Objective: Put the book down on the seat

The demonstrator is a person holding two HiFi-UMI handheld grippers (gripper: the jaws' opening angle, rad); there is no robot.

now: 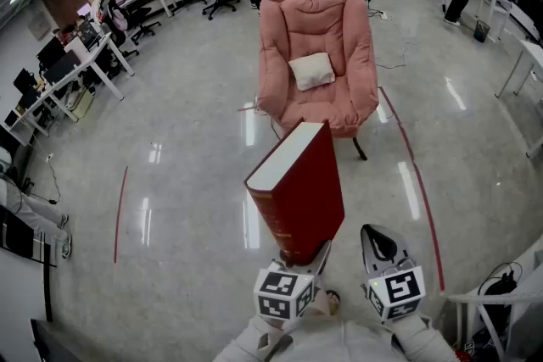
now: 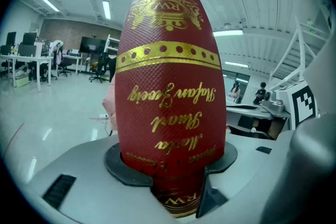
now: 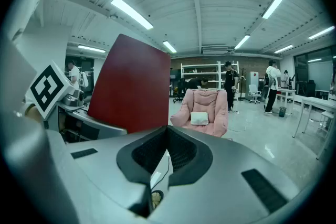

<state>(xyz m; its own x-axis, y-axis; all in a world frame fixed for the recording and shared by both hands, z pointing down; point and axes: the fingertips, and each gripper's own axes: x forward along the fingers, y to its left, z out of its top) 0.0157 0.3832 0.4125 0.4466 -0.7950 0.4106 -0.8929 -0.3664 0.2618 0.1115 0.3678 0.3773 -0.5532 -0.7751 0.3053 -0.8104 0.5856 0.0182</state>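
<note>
Closest to me, the left gripper [image 1: 309, 260] has its jaws spread fairly wide and pressed on the lower end of the red book [image 1: 299, 191], gripping it across its thickness. The book stands up out of the jaws, leaning a little, with its white page edge on top and its gold-lettered spine facing back along the gripper. Just beside it, the right gripper [image 1: 378, 240] is idle: its jaws are drawn together with nothing between them.

Below both is bare, glossy floor [image 1: 195, 208]. The pink armchair [image 1: 318, 38] stands well apart from the book, straight ahead, with a small white cushion [image 1: 311, 70] lying at the back of its seat. Past it are shelves, desks and a few people on their feet.

To my eye this is the carry, with the book in the air and not yet over the seat. The next move calls for closing in on the armchair, lowering and tipping the book flat onto the open part of the seat in front of the cushion, and only then parting the jaws.
</note>
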